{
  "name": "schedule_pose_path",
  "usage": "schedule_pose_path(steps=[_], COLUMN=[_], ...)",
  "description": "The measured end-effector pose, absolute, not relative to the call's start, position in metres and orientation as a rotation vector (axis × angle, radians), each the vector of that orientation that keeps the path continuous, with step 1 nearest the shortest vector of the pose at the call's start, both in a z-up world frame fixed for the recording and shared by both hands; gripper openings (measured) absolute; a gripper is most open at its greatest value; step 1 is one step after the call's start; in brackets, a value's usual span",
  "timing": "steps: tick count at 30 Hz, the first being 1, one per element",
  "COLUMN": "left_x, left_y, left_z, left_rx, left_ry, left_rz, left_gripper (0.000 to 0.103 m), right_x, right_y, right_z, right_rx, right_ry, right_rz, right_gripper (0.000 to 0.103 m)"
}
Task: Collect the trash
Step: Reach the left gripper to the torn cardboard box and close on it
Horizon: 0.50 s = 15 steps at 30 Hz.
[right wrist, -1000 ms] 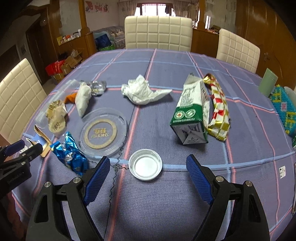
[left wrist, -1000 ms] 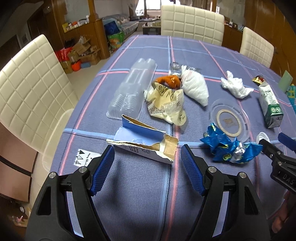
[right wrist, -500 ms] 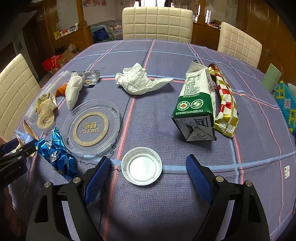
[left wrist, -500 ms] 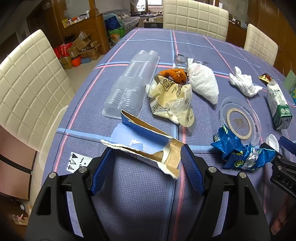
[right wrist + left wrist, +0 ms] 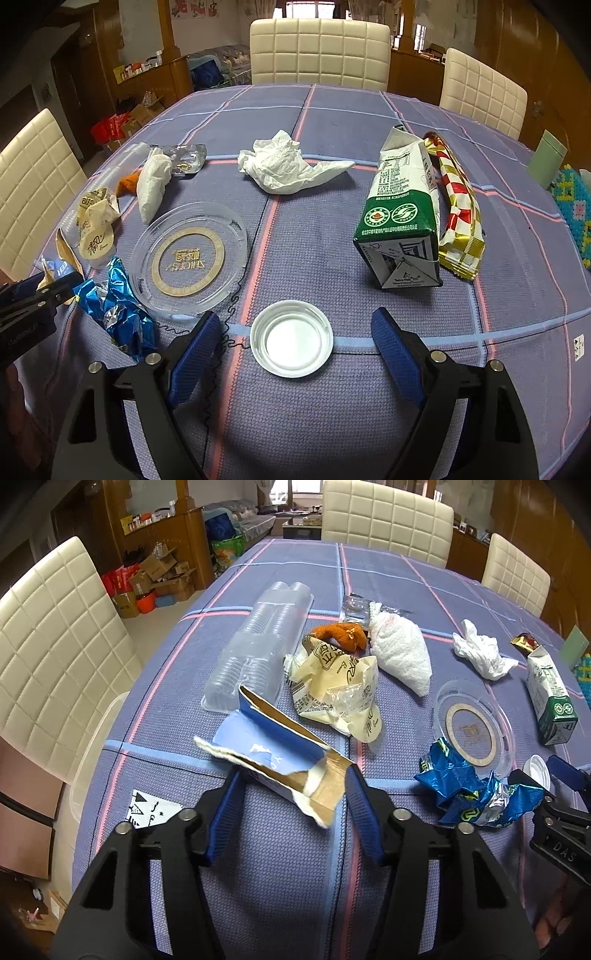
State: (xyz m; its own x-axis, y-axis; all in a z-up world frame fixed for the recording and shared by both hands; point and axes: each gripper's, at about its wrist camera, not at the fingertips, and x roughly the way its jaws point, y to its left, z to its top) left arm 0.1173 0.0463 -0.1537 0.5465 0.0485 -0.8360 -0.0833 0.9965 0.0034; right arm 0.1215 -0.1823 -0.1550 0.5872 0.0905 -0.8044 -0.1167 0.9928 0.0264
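Observation:
Trash lies on a blue checked tablecloth [image 5: 295, 867]. My left gripper [image 5: 291, 786] is open, its blue pads either side of the near edge of a torn blue cardboard box [image 5: 273, 749]. My right gripper [image 5: 291, 332] is open around a small white plastic lid [image 5: 291, 338] without touching it. A crumpled blue foil wrapper [image 5: 476, 794] lies between the two grippers, also in the right wrist view [image 5: 118, 306].
A clear round lid [image 5: 190, 262], a green milk carton [image 5: 402, 218], a gold-red wrapper [image 5: 458, 206], a white tissue [image 5: 284, 168], a cream wrapper [image 5: 336, 686], a white bag [image 5: 400, 653] and a clear plastic tray [image 5: 258, 642]. Cream chairs [image 5: 51, 653] surround the table.
My left gripper has moved forward so that its pads now flank the torn blue box. My right gripper has moved forward and the white lid now lies between its pads.

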Motion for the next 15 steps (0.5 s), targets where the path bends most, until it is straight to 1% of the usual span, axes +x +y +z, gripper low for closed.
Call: schedule_pose_path(steps=[2, 6, 10, 15], left_x=[0.1165, 0.1171, 0.1140, 0.1129], left_y=[0.0465, 0.0491, 0.0493, 0.0497], left_z=[-0.1531, -0.1520, -0.1517, -0.1510], left_rx=[-0.042, -0.056, -0.064, -0.063], left_ry=[0.987, 0.985, 0.984, 0.989], left_rz=[0.077, 0.079, 0.075, 0.078], left_gripper=[0.043, 0.035, 0.022, 0.016], right_x=[0.1215, 0.1206, 0.1199, 0.1150], right_y=[-0.1820, -0.1813, -0.1799, -0.1763], right_z=[-0.1548, -0.1548, -0.1544, -0.1528], right_rx=[-0.032, -0.031, -0.033, -0.035], right_ry=[0.934, 0.934, 0.934, 0.936], right_rz=[0.124, 0.123, 0.126, 0.133], right_gripper=[0.080, 0.079, 0.078, 0.070])
